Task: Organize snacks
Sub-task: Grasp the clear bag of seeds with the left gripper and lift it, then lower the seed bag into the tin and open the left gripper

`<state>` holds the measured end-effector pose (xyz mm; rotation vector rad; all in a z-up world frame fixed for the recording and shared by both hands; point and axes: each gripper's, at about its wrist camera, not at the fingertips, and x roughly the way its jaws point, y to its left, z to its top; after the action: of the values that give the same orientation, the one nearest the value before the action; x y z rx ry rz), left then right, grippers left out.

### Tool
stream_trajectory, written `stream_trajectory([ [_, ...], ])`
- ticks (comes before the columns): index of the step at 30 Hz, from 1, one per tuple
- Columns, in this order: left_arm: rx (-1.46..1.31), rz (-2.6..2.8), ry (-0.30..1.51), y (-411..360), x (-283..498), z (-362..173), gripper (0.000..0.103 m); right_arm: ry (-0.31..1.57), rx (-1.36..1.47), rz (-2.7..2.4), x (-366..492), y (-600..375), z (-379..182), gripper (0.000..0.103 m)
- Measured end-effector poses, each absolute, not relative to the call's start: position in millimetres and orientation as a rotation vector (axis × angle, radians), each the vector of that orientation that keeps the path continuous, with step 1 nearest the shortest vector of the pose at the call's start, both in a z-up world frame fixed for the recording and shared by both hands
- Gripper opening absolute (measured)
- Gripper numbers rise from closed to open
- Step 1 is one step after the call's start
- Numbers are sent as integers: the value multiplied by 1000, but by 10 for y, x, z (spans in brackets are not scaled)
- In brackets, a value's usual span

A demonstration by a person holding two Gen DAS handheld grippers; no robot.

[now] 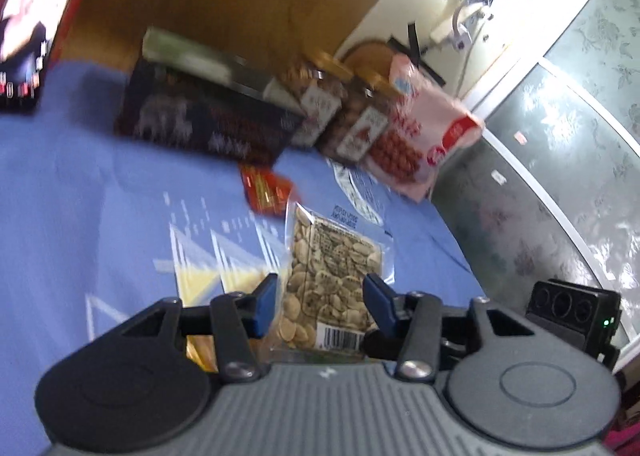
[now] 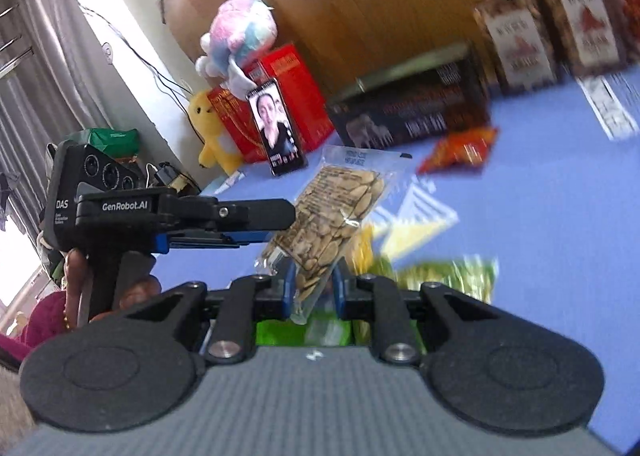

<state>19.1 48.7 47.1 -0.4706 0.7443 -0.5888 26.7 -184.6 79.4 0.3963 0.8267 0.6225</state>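
r tool (image 2: 312,288) grips seed pack (image 2: 340,212)

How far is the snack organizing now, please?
Done: dark box, two jars and pink bag stand grouped at the back. In hand: right gripper holds the seed packet. Left: red packet and yellow packets lie loose.

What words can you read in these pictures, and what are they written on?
"GenRobot.AI": on the side of the left gripper.
"DAS": on the black camera block at its back; the tiny lines under it are too small to read.
Seed packet, held by the right gripper: print and barcode too blurred.
Jars, dark box, red packet: labels blurred, unreadable.
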Motion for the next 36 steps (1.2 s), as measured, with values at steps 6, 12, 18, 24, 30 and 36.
stream_trajectory([
  [6, -439, -505, 650, 626, 731, 842, 45, 748, 334, 648, 1034, -1722, 943, 22],
  [12, -401, -412, 579, 722, 1515, 1053, 45, 715, 391, 624, 2014, -1667, 915, 22],
  [18, -443, -312, 620, 911, 2098, 809, 45, 795, 415, 610, 2640, -1523, 526, 22],
  [24, -438, -241, 651, 948, 2226, 626, 57, 832, 372, 543, 2769, -1414, 339, 34],
  [30, -394, -253, 594, 920, 1918, 844, 59, 760, 365, 486, 2446, -1639, 620, 41],
  [36, -364, -410, 643, 895, 918, 915, 65, 797, 426, 716, 1403, -1972, 923, 49],
])
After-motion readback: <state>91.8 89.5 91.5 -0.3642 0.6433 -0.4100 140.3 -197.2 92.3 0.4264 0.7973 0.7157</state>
